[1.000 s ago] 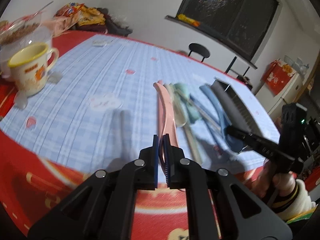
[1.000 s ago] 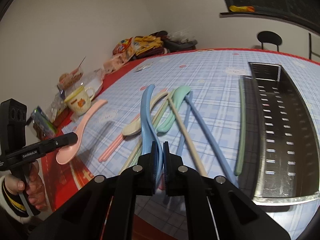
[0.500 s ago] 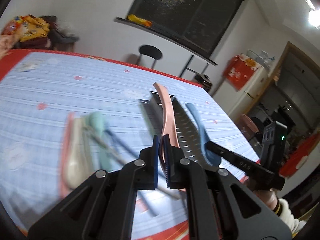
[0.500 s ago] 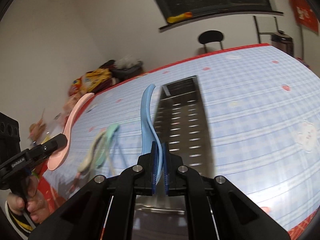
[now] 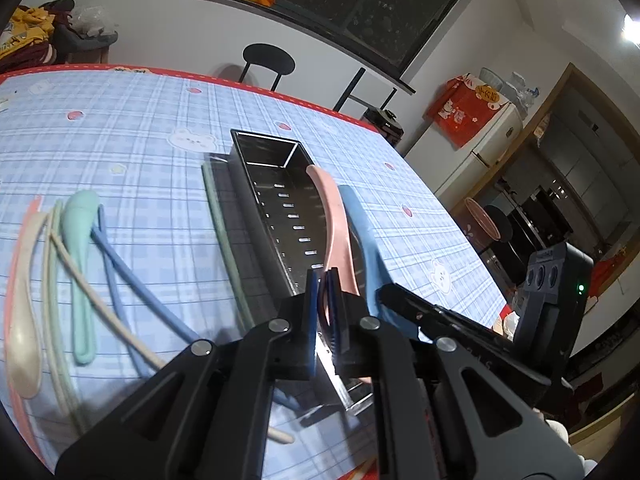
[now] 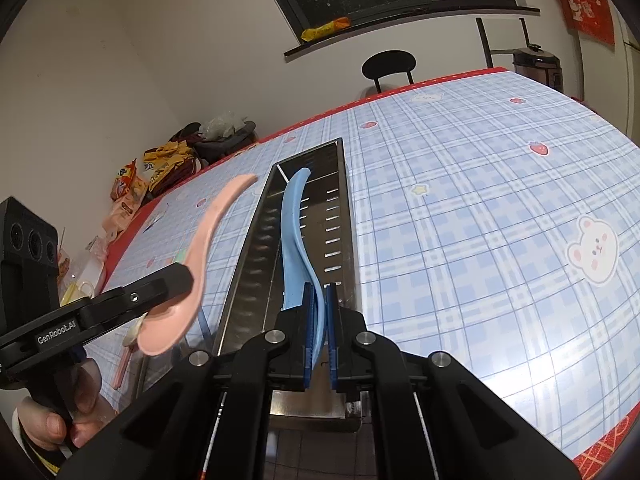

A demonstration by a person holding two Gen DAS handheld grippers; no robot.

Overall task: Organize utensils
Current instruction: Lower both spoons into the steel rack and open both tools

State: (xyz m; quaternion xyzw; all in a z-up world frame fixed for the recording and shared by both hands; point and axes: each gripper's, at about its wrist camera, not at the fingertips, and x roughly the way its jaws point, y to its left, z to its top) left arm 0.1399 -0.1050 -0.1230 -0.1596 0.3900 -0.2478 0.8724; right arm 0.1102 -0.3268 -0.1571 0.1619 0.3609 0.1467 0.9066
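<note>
While the long perforated stainless-steel utensil tray (image 5: 280, 196) lies on the blue plaid tablecloth (image 6: 480, 208), two spoons are suspended over it. The pink plastic spoon (image 5: 330, 220) is pinched between the pads of the left gripper (image 5: 325, 308), its handle extending forward above the tray interior. The light-blue plastic spoon (image 6: 296, 232) is clamped in the right gripper (image 6: 318, 328), its handle likewise extending along the tray's length. Both spoons are clear of the tray floor. To the left of the tray, the remaining utensils (image 5: 80, 264) lie loose on the cloth: a mint-green spoon, a cream spoon and several chopsticks. A grey-green strip (image 5: 224, 232) rests just beside the tray's left wall.
</note>
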